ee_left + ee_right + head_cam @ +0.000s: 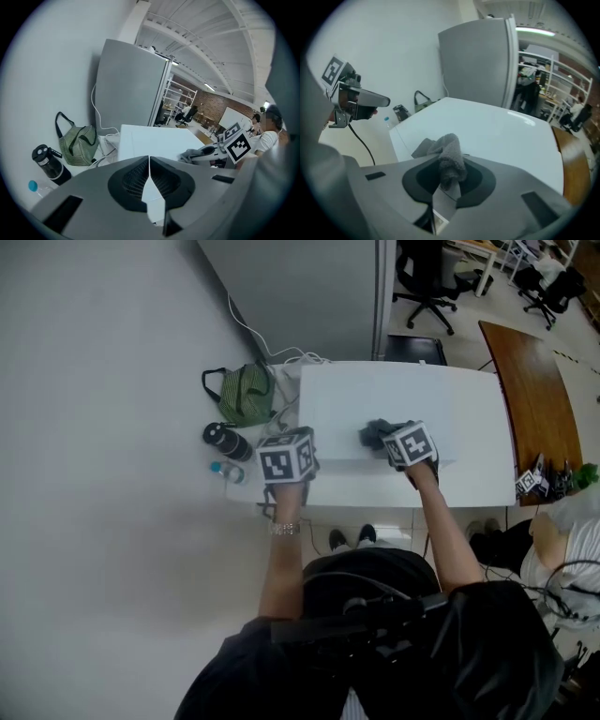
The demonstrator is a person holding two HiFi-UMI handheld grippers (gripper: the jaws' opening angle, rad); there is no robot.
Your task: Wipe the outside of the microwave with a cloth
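The microwave (pixel 403 413) is a white box seen from above; its flat top fills the middle of both gripper views (pixel 154 140) (pixel 497 131). A grey cloth (pixel 373 434) lies bunched on that top, near the front edge. My right gripper (pixel 401 442) is shut on the cloth (pixel 450 161), which bulges up between its jaws. My left gripper (pixel 286 457) hovers by the microwave's front left corner, shut with nothing between its jaws (pixel 149 164). It shows in the right gripper view (pixel 370 99), off to the left and apart from the cloth.
Left of the microwave on the white table sit a green striped bag (pixel 246 395), a black bottle (pixel 225 440) and a clear bottle with a blue cap (pixel 228 471). White cables (pixel 281 360) run behind. A grey cabinet (pixel 300 287) stands at the back, a wooden desk (pixel 530 381) at the right.
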